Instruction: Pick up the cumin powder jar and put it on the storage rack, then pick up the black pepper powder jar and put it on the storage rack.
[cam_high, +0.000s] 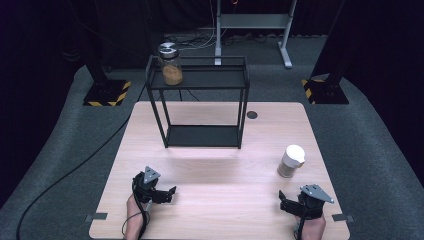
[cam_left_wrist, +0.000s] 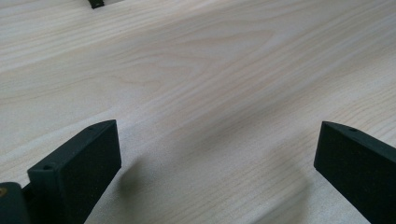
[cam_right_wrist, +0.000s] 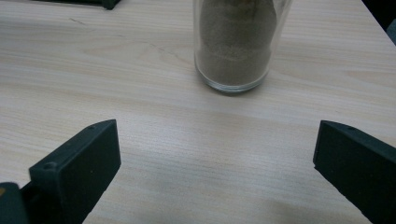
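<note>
A glass jar (cam_high: 291, 161) with a white lid and brown powder stands on the right of the wooden table (cam_high: 215, 210). My right gripper (cam_high: 283, 201) rests near the front right edge, just short of it. In the right gripper view the jar (cam_right_wrist: 236, 42) stands ahead, beyond my open right gripper (cam_right_wrist: 215, 172), whose jaws are wide apart with nothing between them. A second jar (cam_high: 170, 64), silver-lidded with orange contents, sits at the top left of a black two-tier rack (cam_high: 200, 80). My left gripper (cam_high: 170, 195) lies at the front left, and in its own view the left gripper (cam_left_wrist: 215, 172) is open over bare wood.
The rack's lower shelf (cam_high: 202, 135) rests on the table's far middle. A round cable hole (cam_high: 252, 114) lies to the rack's right. A rack foot (cam_left_wrist: 95, 3) shows at the top of the left gripper view. A black cable (cam_high: 75, 170) trails across the floor at left.
</note>
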